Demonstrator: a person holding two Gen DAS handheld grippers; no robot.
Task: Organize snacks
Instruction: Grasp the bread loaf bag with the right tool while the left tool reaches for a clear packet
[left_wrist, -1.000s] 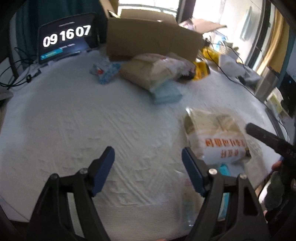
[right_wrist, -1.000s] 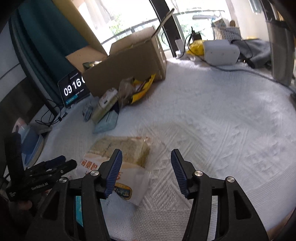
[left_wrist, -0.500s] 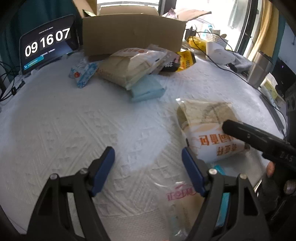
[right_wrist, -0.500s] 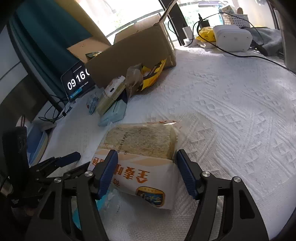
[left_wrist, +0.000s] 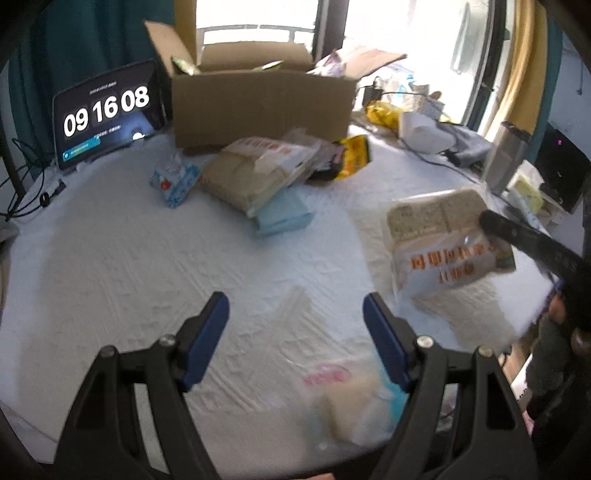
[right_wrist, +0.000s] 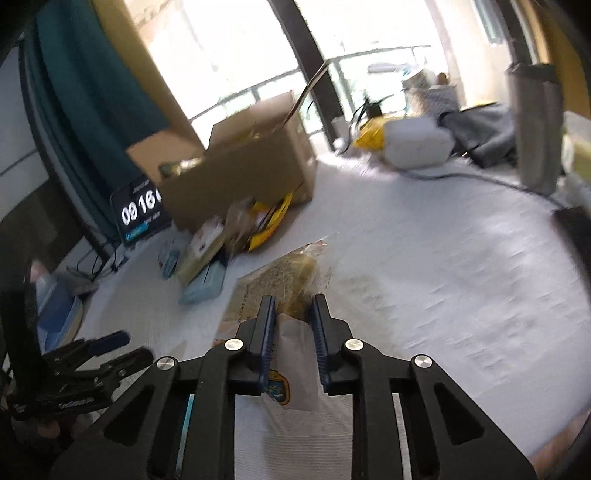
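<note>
At lower centre, the right claw (right_wrist: 293, 317) is closing on the bread bag (right_wrist: 280, 284), whose slippery wrapper could slide free, while the left claw (left_wrist: 295, 314) hangs released.

snack pile (left_wrist: 266, 173) before box (left_wrist: 258, 107), clock (left_wrist: 105, 114) left

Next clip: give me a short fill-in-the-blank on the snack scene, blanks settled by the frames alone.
1. The right tool is closing, with the bag of ____ between its pads.
2. The left tool stands ____, with nothing between its pads.
3. The cardboard box behind the snack pile has its flaps ____.
4. The clock screen stands to the ____ of the box.

Missing words: bread; open; open; left
</note>
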